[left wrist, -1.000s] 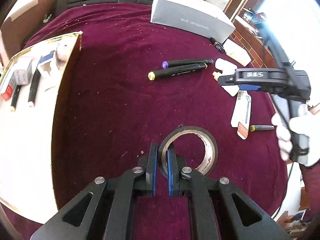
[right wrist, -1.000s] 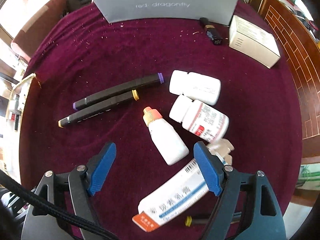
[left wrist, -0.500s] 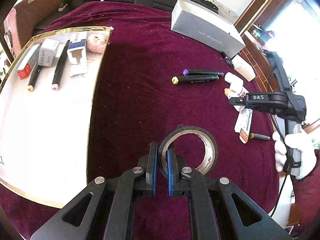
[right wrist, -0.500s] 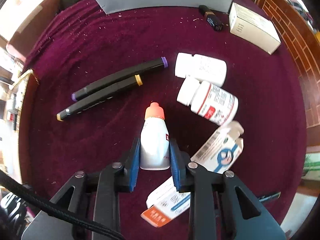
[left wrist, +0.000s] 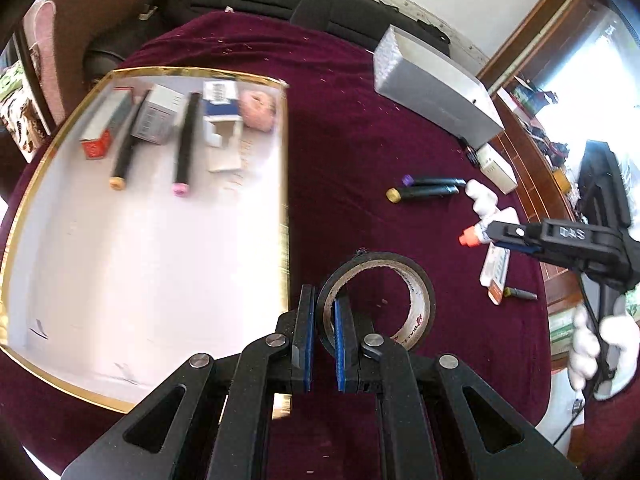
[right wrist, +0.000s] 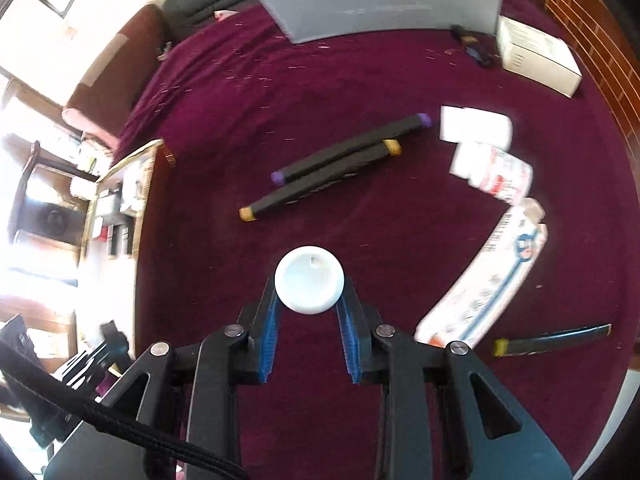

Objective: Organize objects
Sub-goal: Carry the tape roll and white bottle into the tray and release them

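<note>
We hold the left gripper (left wrist: pixel 322 344) at the lower centre of its view, jaws narrowed onto the wall of a black tape roll (left wrist: pixel 376 300): one blue pad sits inside the ring, the other outside. The roll appears above the maroon tablecloth (left wrist: pixel 352 160), just right of the gold-edged white tray (left wrist: pixel 140 260) that fills the left half of the frame. At the tray's upper end lie small boxes and two dark markers, blurred.

We hold the right gripper (right wrist: pixel 309 312) at the lower centre of its view, jaws closed on a white dropper bottle (right wrist: pixel 309 285), whose round base faces the camera. In the left view the same bottle (left wrist: pixel 476 236) shows its orange cap at right of centre, clear of the cloth.

Above the bottle in the right view, two black markers (right wrist: pixel 340 164) lie side by side, touching. To the right lie two white pill bottles (right wrist: pixel 484 152) and a long medicine carton (right wrist: pixel 488 280). A grey box (right wrist: pixel 384 0) stands at the upper centre.
</note>
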A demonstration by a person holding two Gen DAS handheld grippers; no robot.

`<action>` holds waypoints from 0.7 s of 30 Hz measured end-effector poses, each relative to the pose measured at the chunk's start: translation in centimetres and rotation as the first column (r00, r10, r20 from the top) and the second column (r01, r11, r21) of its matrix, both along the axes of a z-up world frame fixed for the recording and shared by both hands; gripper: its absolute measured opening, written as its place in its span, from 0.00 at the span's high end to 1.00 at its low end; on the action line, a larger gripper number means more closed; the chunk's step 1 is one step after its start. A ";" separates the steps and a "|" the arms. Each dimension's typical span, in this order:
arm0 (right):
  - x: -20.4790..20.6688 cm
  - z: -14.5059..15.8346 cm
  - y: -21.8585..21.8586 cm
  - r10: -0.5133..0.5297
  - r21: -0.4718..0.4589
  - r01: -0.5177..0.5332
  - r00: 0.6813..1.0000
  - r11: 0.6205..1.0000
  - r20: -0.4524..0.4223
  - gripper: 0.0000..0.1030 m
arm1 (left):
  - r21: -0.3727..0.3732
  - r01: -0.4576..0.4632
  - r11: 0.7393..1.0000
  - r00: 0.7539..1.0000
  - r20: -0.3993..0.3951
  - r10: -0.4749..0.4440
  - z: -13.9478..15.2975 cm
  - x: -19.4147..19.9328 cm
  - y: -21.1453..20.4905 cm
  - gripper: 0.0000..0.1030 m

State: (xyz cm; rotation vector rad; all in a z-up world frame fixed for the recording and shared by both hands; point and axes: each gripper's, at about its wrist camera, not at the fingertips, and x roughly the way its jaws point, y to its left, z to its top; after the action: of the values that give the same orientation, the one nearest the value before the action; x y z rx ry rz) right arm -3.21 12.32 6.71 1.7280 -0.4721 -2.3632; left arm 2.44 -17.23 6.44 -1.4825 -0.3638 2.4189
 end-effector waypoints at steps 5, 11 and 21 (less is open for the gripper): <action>-0.1 1.6 -4.9 0.083 -0.041 -0.084 0.996 0.996 -0.023 0.76 | 0.006 -0.061 0.998 0.998 0.008 0.061 -0.2 -1.5 -4.1 0.94; -0.4 2.0 -11.5 0.193 -0.085 -0.193 0.981 0.978 -0.015 0.76 | -0.037 -0.092 0.995 0.996 0.013 0.092 -1.1 -4.0 -8.1 0.94; -2.3 -0.8 -21.4 0.338 -0.071 -0.333 0.939 0.940 0.069 0.75 | -0.082 -0.086 0.993 0.994 0.066 0.092 -3.9 -7.9 -10.8 0.94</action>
State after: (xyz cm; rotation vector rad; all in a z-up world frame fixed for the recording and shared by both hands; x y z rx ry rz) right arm -5.50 -9.13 5.96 1.7240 -0.2304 -2.0285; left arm -5.43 -28.01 2.58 -1.6203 -0.3599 2.4824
